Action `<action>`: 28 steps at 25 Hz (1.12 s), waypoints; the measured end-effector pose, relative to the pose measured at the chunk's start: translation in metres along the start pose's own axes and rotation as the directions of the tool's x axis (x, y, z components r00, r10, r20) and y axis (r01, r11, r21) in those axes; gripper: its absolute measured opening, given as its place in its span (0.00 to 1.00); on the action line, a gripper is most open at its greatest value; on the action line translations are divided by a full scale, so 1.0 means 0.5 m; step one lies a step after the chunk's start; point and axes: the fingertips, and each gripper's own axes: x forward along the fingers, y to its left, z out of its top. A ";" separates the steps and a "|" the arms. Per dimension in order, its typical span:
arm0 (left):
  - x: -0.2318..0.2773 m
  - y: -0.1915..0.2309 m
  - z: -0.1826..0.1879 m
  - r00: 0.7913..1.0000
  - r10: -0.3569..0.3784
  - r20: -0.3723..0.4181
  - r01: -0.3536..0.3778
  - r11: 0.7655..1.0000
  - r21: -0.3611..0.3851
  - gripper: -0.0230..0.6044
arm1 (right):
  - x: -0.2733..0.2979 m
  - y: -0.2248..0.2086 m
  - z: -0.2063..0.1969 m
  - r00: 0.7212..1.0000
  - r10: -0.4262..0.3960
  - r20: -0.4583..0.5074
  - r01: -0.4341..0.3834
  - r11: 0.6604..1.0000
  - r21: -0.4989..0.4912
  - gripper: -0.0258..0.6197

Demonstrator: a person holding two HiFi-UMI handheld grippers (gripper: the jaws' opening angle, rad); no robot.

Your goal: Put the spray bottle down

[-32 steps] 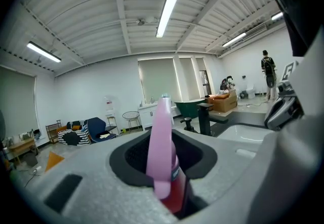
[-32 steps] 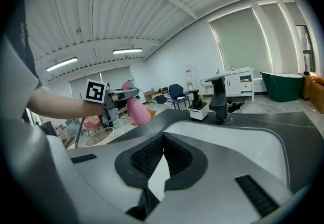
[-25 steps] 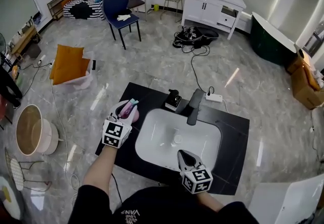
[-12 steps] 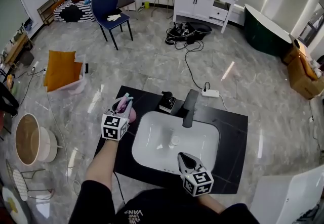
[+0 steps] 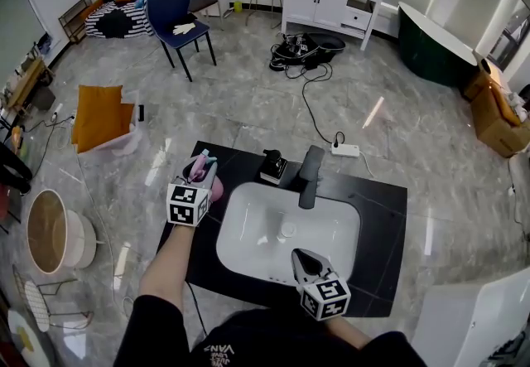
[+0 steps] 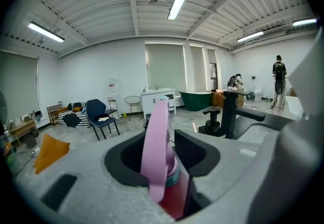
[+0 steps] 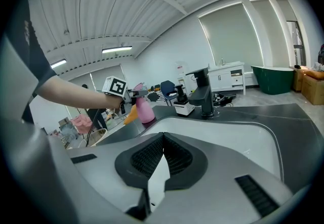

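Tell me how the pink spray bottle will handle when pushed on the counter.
The spray bottle looks tall with a bulky trigger head, so it probably tips easily. Its smooth plastic may slide on the glossy black counter.

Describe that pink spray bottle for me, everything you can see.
The spray bottle is pink plastic with a paler pink trigger head and a teal collar. It appears to stand upright on the black counter, left of the white sink. The left gripper has its neck between opening jaws; whether the pads press it is unclear.
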 end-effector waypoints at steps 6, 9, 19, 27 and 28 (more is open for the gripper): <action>0.003 0.007 0.012 1.000 -0.008 -0.003 0.008 0.999 -0.038 0.60 | 0.001 0.001 0.005 1.000 0.002 0.006 -0.002 1.000 -0.002 0.04; -0.006 0.006 0.005 1.000 -0.016 -0.020 0.015 0.998 -0.062 0.71 | -0.002 0.004 0.005 1.000 0.006 0.006 -0.006 1.000 -0.008 0.04; -0.102 0.010 -0.016 0.999 -0.033 -0.026 0.028 0.989 -0.147 0.80 | -0.019 0.039 -0.001 1.000 0.011 0.007 -0.011 1.000 -0.018 0.04; -0.244 0.013 -0.017 0.999 0.014 0.036 -0.009 0.990 -0.144 0.62 | -0.037 0.098 -0.012 0.999 0.038 0.017 -0.037 0.998 -0.043 0.04; -0.265 0.010 -0.020 0.999 0.019 0.043 -0.013 0.989 -0.148 0.59 | -0.042 0.108 -0.015 0.999 0.042 0.019 -0.042 0.998 -0.047 0.04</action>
